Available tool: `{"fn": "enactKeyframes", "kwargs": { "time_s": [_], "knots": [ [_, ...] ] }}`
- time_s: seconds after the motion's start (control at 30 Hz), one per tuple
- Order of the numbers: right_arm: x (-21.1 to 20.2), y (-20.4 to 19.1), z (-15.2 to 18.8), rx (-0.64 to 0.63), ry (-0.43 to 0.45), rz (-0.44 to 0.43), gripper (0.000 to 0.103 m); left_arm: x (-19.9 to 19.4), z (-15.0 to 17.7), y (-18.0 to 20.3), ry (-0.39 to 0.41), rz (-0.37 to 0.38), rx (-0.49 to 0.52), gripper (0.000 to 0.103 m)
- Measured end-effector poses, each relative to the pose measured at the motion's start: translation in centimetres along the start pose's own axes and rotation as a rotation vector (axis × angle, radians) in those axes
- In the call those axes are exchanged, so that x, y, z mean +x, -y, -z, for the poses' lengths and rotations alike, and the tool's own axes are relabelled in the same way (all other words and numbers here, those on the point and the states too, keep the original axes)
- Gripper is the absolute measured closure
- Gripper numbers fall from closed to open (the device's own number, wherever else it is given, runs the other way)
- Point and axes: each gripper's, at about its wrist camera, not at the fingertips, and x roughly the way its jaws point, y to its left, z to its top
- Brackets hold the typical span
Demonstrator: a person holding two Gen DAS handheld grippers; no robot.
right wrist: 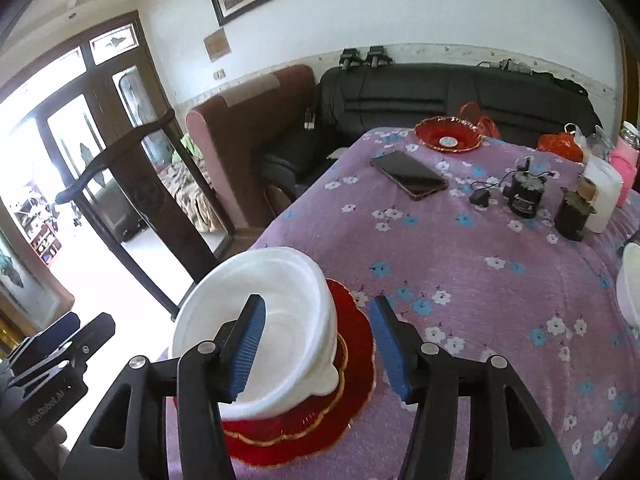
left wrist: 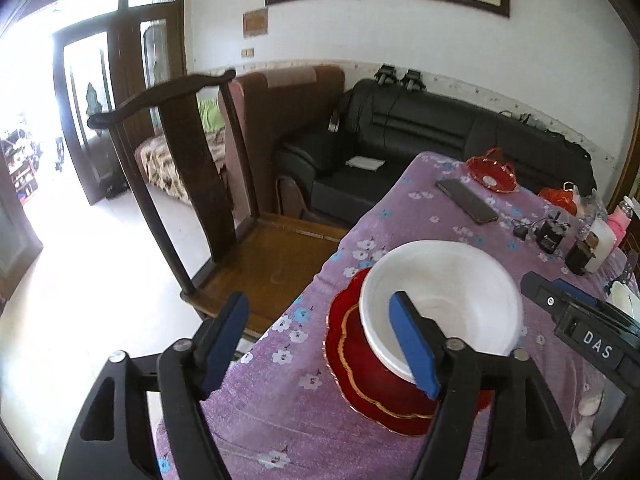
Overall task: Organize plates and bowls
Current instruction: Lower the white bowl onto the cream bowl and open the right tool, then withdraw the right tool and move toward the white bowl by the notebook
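A white bowl [left wrist: 440,292] sits on a red scalloped plate [left wrist: 360,376] with a gold rim, near the table's left edge. My left gripper [left wrist: 320,344] is open; its right finger [left wrist: 412,344] hangs over the bowl's near rim, its left finger off the table's edge. In the right wrist view my right gripper [right wrist: 316,352] is open, straddling the right wall of the bowl [right wrist: 280,300], which sits on the plate [right wrist: 352,344]. A second red dish [right wrist: 448,134] stands at the table's far end. Another white bowl [right wrist: 630,288] shows at the right edge.
The table has a purple flowered cloth [right wrist: 460,264]. On it lie a phone [right wrist: 410,174], a small black device with cable [right wrist: 524,196], a dark jar [right wrist: 574,212] and a white container [right wrist: 604,192]. A wooden chair [left wrist: 200,200] stands left; a black sofa [left wrist: 420,136] behind.
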Motion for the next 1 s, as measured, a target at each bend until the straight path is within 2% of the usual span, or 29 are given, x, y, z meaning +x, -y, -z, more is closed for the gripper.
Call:
{"fn": "enactKeyframes", "kwargs": {
  "time_s": [0.07,0.17,0.5,0.6,0.73,0.83,0.93,1.0],
  "knots": [
    [-1.1,0.3,0.6,-0.006,0.014,0.013,0.044,-0.9,0.4,0.8,0.027,0.004,0.009,0.027],
    [-3.0,1.4,2.3,-0.006,0.036,0.031,0.041,-1.9,1.1,2.3,0.048,0.007,0.036,0.020],
    [-5.7,7.3,8.0,0.042,0.005,0.099,0.040,-4.0,4.4,9.6,0.040,0.058,0.209,0.020],
    [-7.0,9.5,8.7,0.068,0.005,0.112,0.040,-4.7,5.0,11.4,0.038,0.066,0.251,0.020],
    [-9.1,12.4,9.3,0.087,0.048,0.140,0.038,-5.2,5.5,13.5,0.012,0.098,0.285,0.020],
    [-10.5,15.6,9.5,0.123,0.058,0.160,0.038,-5.9,6.2,14.7,0.000,0.142,0.304,0.020],
    [-13.0,19.9,8.2,0.157,0.081,0.227,0.039,-6.3,6.9,16.0,-0.033,0.198,0.340,0.020],
    [-15.7,22.6,7.0,0.144,0.125,0.341,0.039,-6.2,7.3,16.7,-0.051,0.216,0.353,0.020]
  ]
}}
